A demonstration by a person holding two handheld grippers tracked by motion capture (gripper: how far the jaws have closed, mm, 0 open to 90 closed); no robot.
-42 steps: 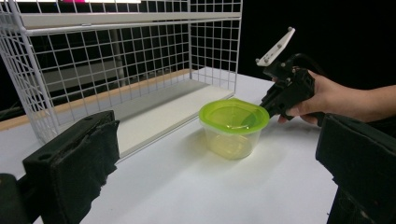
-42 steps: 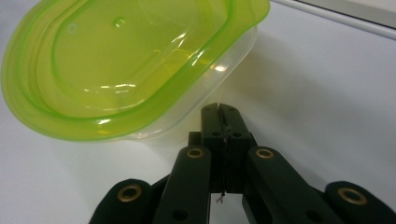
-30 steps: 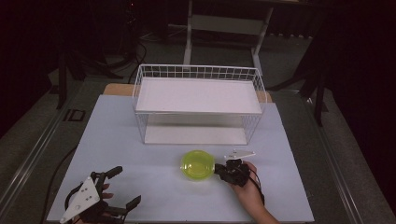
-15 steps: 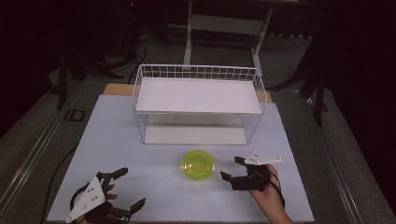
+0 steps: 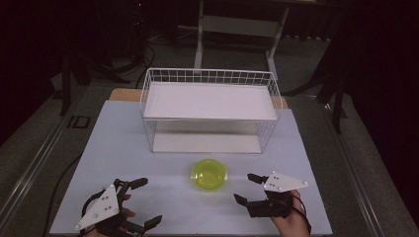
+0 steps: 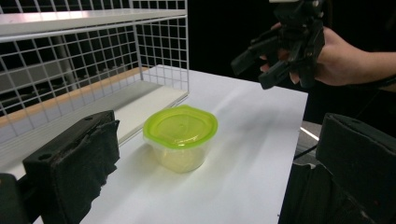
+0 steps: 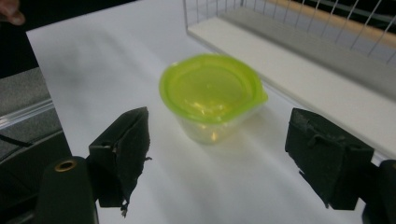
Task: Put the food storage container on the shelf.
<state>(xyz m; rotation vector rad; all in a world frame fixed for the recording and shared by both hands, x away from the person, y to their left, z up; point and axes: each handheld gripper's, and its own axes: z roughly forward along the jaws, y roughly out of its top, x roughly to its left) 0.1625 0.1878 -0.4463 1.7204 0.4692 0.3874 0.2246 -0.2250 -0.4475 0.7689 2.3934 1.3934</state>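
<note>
One round clear tub, glossy lime lid | white wire rack | both claws agape, empty

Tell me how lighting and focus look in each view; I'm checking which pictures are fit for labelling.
High view: white table brightly lit, surroundings nearly black, all a little soft. Left gripper view: green-lidded container fairly sharp with a soft shadow; the near left tool is blurred, the right tool dim against black. Right gripper view: container slightly soft, a faint sheen on its lid, the table washed out.
</note>
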